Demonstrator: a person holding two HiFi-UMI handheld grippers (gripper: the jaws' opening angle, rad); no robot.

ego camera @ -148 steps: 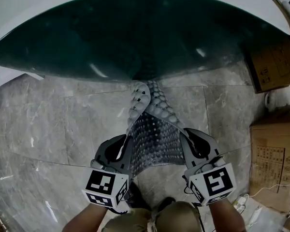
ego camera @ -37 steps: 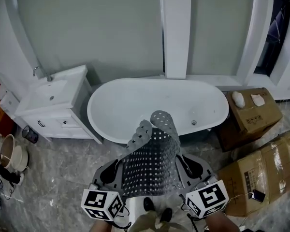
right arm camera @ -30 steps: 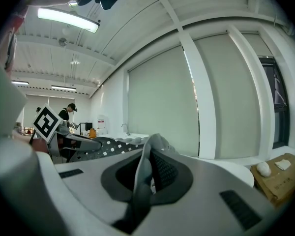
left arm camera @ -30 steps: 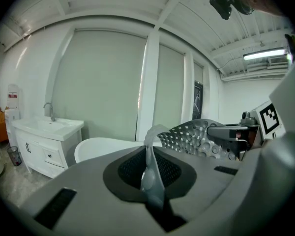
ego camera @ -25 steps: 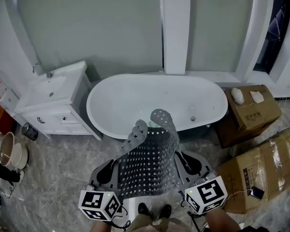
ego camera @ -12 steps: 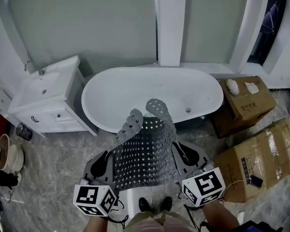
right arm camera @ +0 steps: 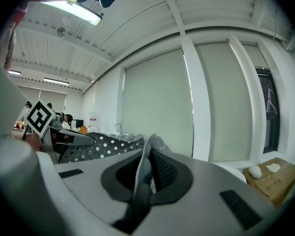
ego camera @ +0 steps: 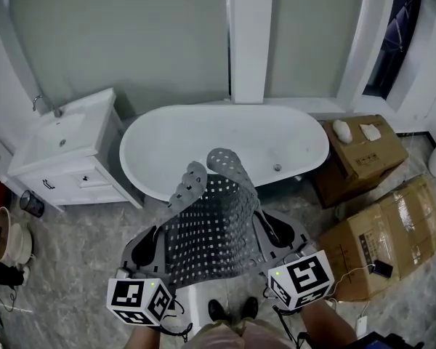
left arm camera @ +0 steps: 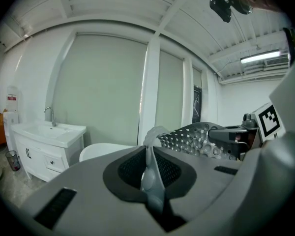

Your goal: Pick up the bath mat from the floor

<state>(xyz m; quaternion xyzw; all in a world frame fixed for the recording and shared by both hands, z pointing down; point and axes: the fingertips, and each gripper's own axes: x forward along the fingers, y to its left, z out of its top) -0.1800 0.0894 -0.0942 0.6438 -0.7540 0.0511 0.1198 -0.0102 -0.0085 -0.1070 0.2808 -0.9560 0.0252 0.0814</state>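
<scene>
Mat: grey perforated rubber bath mat [ego camera: 214, 227] is hanging off the grey tiled floor [ego camera: 73, 242], near the white oval bathtub [ego camera: 225, 140].
Left gripper [left arm camera: 150, 163]: clamping the mat's left edge.
Right gripper [right arm camera: 143, 173]: clamping the right edge, so the mat is spreading.

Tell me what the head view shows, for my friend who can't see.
The left tool and the right tool each clamp one side of a grey, holed bath mat, holding it up above the floor. Behind it are a white bathtub, a sink cabinet and cardboard boxes.
</scene>
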